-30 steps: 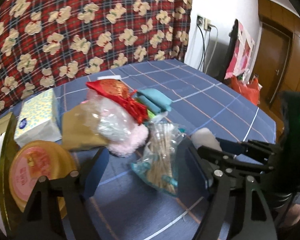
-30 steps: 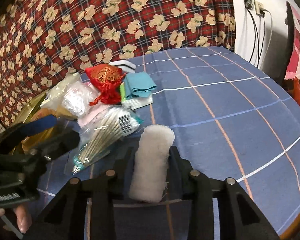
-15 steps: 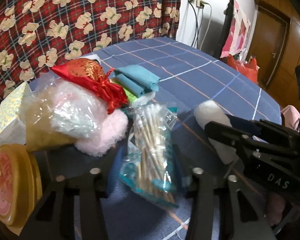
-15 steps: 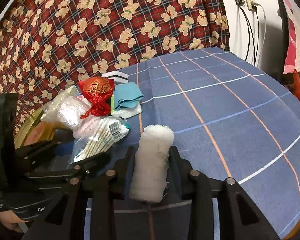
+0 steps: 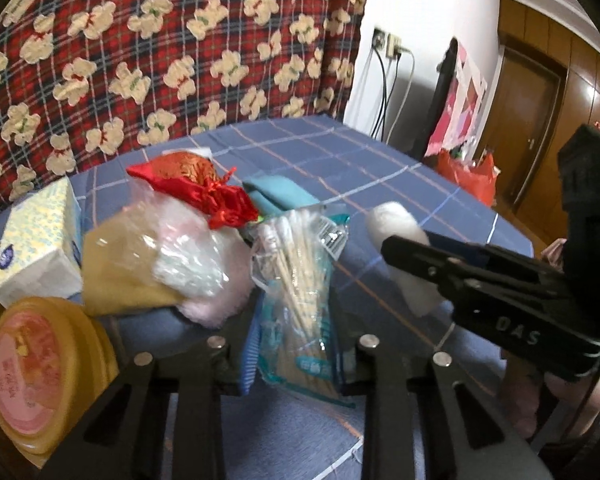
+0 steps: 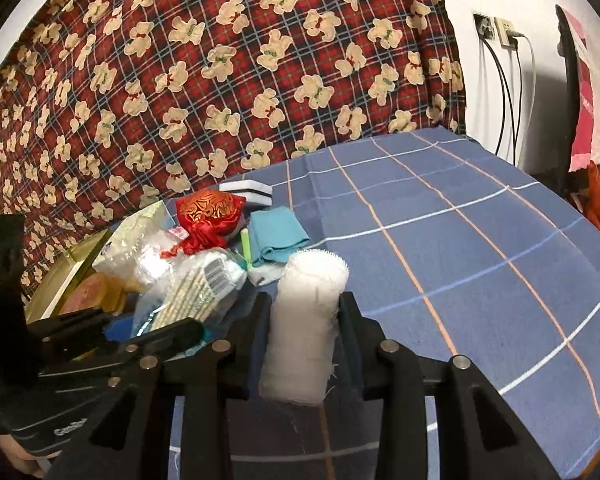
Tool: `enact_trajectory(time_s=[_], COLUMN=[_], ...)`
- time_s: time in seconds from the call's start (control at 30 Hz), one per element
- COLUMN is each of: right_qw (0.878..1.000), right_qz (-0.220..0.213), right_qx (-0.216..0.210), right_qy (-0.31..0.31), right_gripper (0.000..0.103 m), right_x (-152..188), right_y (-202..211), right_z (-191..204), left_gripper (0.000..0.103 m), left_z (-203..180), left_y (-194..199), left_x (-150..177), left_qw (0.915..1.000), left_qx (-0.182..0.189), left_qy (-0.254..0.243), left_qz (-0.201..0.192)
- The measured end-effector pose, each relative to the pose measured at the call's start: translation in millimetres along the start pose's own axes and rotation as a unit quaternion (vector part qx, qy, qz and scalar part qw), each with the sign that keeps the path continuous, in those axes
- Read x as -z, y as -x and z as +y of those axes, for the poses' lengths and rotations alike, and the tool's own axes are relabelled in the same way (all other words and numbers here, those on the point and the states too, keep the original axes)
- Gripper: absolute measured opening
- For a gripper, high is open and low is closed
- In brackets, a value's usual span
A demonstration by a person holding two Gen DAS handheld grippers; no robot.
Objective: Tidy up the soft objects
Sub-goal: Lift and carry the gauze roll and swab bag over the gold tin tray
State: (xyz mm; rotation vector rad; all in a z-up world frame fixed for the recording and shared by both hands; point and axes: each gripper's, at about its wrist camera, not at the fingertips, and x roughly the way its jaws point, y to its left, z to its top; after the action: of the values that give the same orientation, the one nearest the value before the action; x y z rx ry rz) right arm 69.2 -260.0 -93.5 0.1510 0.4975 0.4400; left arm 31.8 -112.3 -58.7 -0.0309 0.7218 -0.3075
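My right gripper (image 6: 302, 328) is shut on a white gauze roll (image 6: 306, 320) and holds it above the blue checked tablecloth (image 6: 460, 248); the roll also shows in the left wrist view (image 5: 404, 248). My left gripper (image 5: 296, 344) is shut on a clear bag of cotton swabs (image 5: 300, 288), which also shows in the right wrist view (image 6: 200, 292). Behind lie a red drawstring pouch (image 5: 196, 184), a folded teal cloth (image 5: 276, 196), a bag of cotton pads (image 5: 184, 256) and a pink fluffy piece (image 5: 220, 300).
A tissue box (image 5: 36, 248) and a round yellow tin with a pink lid (image 5: 28, 364) stand at the left. A black-and-white sponge (image 6: 246, 190) lies at the back. A bear-pattern plaid cloth (image 6: 220, 60) hangs behind the table.
My left gripper has moved in around the bag of cotton swabs and shut on it. My right gripper has kept its hold on the gauze roll.
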Motion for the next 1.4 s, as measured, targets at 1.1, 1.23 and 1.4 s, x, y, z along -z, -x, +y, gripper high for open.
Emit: enact_trajectory(time_s=[1.1,1.23,1.4], right_qw=[0.998,0.997,0.995], right_qz=[-0.047,-0.053,-0.055], right_qx=[-0.013,-0.020,-0.033], right_qy=[0.040,0.053,0.072], right_gripper=[0.037,0.037,0.037], right_x=[-30,-37,-48], right_y=[5,3,-3], right_z=[42,52,69], left_gripper=[0.027,0.027,0.027], left_z=[53,65,78], left_y=[49,53,55], left_x=[-19,-21,-26], left_qw=[0.9941,0.9921,0.9894], left_qx=[-0.059,-0.075,-0.095], left_qy=[0.045,0.051,0.057], left_qz=[-0.080,-0.087,-0.094])
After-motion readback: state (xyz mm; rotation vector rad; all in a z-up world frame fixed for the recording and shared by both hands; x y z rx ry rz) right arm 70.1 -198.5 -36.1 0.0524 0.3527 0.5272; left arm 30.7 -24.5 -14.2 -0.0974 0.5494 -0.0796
